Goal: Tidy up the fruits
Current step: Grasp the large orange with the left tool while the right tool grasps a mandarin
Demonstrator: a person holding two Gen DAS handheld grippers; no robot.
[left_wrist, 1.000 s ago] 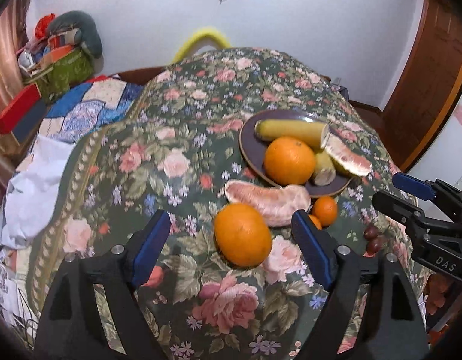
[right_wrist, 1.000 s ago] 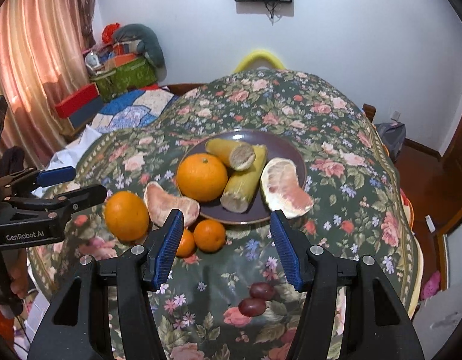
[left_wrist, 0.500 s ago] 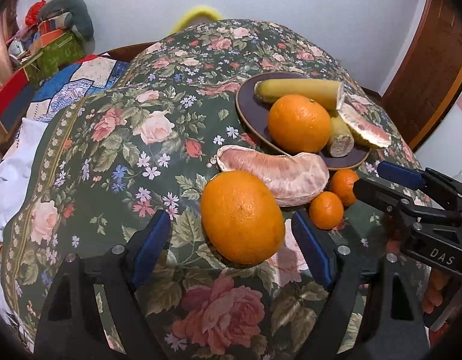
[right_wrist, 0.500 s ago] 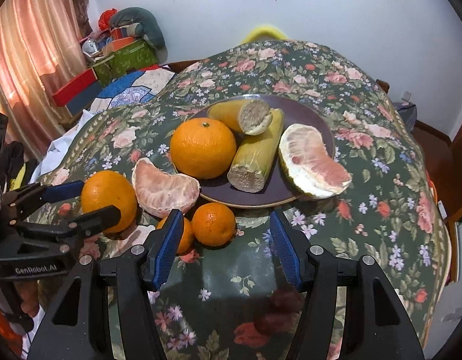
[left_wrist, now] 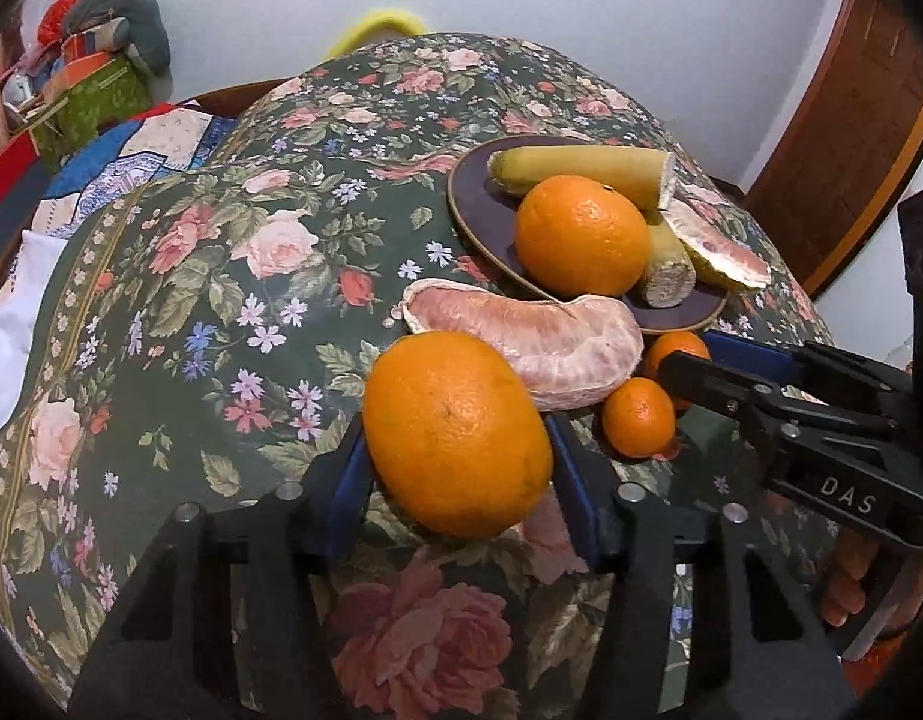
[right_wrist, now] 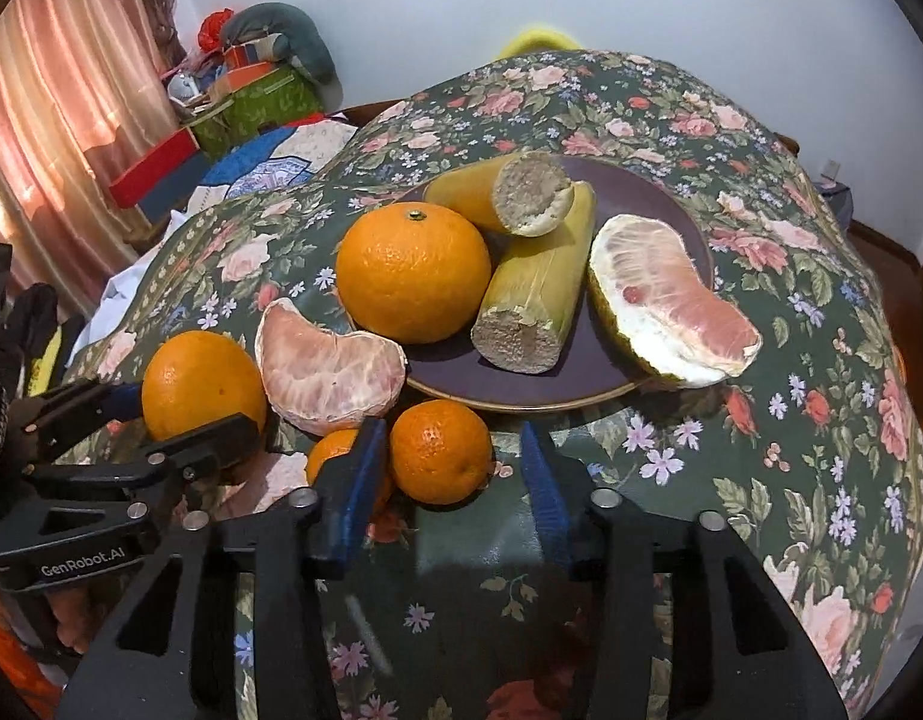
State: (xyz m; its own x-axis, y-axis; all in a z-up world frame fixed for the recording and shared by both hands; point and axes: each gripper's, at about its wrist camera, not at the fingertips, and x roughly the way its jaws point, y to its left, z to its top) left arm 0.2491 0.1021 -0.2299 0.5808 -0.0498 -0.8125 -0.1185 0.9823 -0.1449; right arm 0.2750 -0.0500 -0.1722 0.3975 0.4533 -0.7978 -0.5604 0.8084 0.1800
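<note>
Left gripper (left_wrist: 458, 468): jaws pinched on large orange (left_wrist: 455, 432), lower centre of frame.
Right gripper (right_wrist: 449, 480): jaws spread around small mandarin (right_wrist: 440, 450), lower centre, just below plate (right_wrist: 659, 198).

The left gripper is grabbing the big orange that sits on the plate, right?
Not quite. The left gripper does close around a big orange, but that one sits on the tablecloth, not the plate. The left wrist view shows it. Another orange is on the plate.
</note>
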